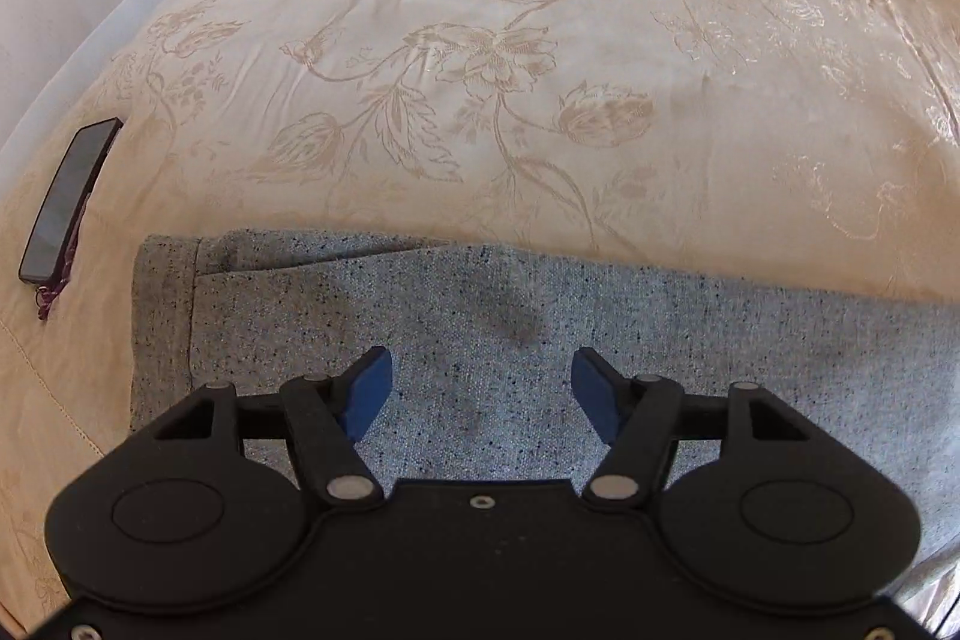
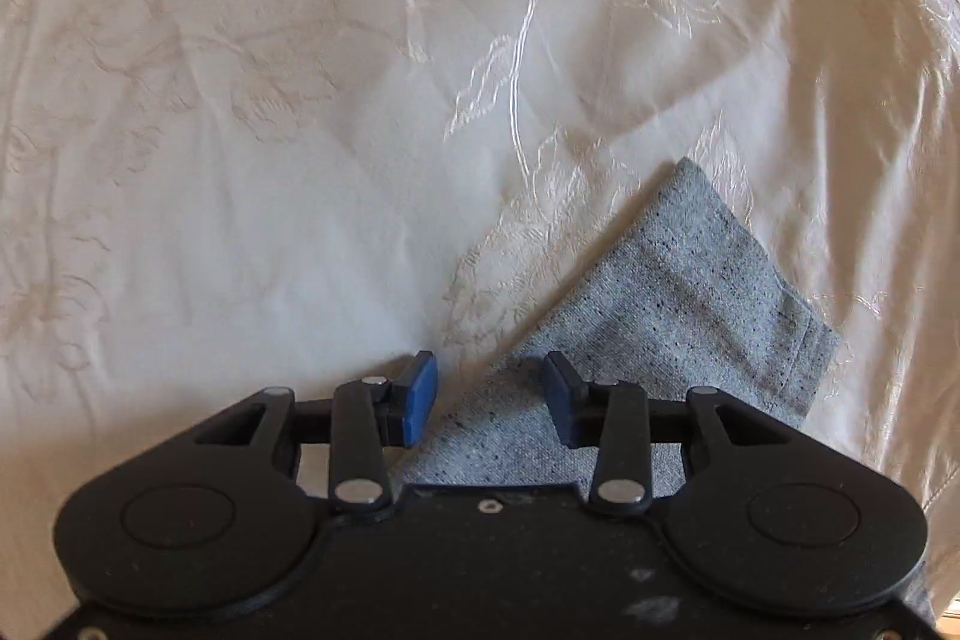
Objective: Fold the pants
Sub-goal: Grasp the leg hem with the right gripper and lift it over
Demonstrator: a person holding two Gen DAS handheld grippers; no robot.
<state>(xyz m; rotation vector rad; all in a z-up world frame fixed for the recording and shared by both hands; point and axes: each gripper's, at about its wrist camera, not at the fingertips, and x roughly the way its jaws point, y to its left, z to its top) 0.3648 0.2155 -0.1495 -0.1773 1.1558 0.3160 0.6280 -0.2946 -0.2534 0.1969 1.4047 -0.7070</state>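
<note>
the grey speckled pants (image 1: pixel 540 340) lie flat on the bed (image 1: pixel 480 70), on a cream cover with a flower pattern, and they look already folded at least once lengthwise — in the left wrist view a second edge of cloth runs just inside the far edge, near the hemmed end at the left, so two layers seem to lie one on the other. the left tool (image 1: pixel 482 388) hovers over the middle of this cloth with its blue pads wide apart and nothing between them; it holds nothing. in the right wrist view the other end of the pants (image 2: pixel 690 304) goes out to the right as a narrow strip with a hem at its tip, and the right tool (image 2: pixel 489 397) stands above the edge of it, its pads apart at about half width and pressing on no cloth. so, as i judge it, the lengthwise fold is done and the crosswise folds are still left — the garment is long and not yet a small packet. a dark phone (image 1: pixel 69 199) lies on the bed well to the left of the pants.
</note>
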